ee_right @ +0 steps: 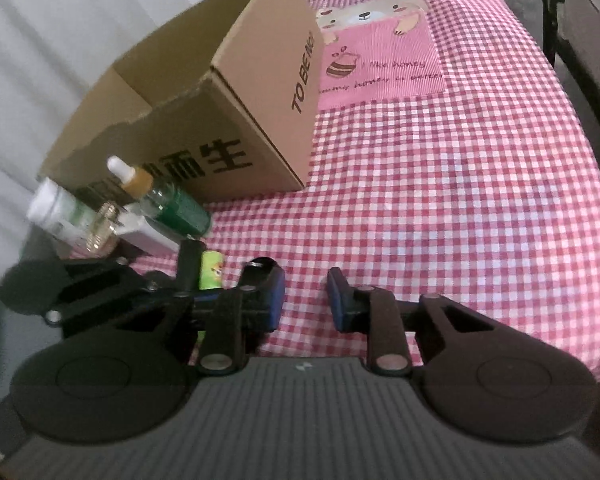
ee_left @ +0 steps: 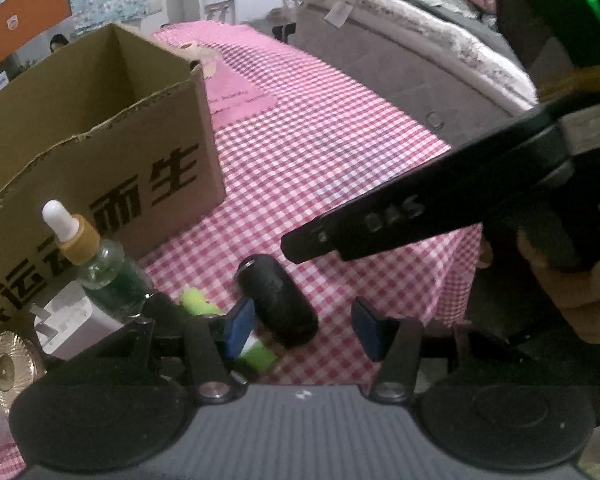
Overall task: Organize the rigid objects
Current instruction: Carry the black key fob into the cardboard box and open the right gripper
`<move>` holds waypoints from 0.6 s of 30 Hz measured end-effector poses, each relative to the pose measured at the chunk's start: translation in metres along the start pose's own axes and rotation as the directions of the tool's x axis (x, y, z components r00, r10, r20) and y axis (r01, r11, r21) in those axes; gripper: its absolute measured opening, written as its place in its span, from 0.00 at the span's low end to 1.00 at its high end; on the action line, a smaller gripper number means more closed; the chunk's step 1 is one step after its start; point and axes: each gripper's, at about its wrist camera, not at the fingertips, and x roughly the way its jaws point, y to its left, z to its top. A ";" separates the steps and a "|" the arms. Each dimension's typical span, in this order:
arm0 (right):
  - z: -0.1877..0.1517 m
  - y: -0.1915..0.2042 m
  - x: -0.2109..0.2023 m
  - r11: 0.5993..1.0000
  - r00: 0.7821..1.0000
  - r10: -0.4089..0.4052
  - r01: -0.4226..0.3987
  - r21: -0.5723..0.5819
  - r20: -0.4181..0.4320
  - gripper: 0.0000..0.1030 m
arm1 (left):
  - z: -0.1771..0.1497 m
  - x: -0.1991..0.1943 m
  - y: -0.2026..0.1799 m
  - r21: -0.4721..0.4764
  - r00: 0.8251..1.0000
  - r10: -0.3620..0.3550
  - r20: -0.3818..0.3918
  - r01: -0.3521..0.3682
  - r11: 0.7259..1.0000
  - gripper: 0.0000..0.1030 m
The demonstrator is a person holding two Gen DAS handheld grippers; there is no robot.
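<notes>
Spread wide and gripping nothing, the left claw half hides a black key fob on the checked desk near the cardboard box, while the right claw, also spread, blocks a green tube.

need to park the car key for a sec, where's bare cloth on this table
Bare checked tablecloth lies right of the cardboard box, below the pink bear patch. Crowded: in front of the box, the dropper bottle, white bottle, green tube and black key fob.
</notes>
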 end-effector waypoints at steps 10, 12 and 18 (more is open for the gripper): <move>-0.006 -0.006 0.018 0.975 0.981 0.184 -0.174 0.137 -0.060 0.23 | 0.009 0.012 0.006 -0.003 0.999 0.041 -0.029 -0.041 0.999 0.38; -0.005 -0.008 0.019 0.964 0.975 0.217 -0.206 0.166 -0.049 0.23 | 0.010 0.014 0.007 -0.002 0.999 0.046 -0.027 -0.046 0.999 0.38; -0.003 -0.019 0.020 0.946 0.968 0.249 -0.238 0.221 -0.022 0.22 | 0.015 0.016 0.012 -0.008 0.998 0.065 -0.012 -0.065 0.998 0.36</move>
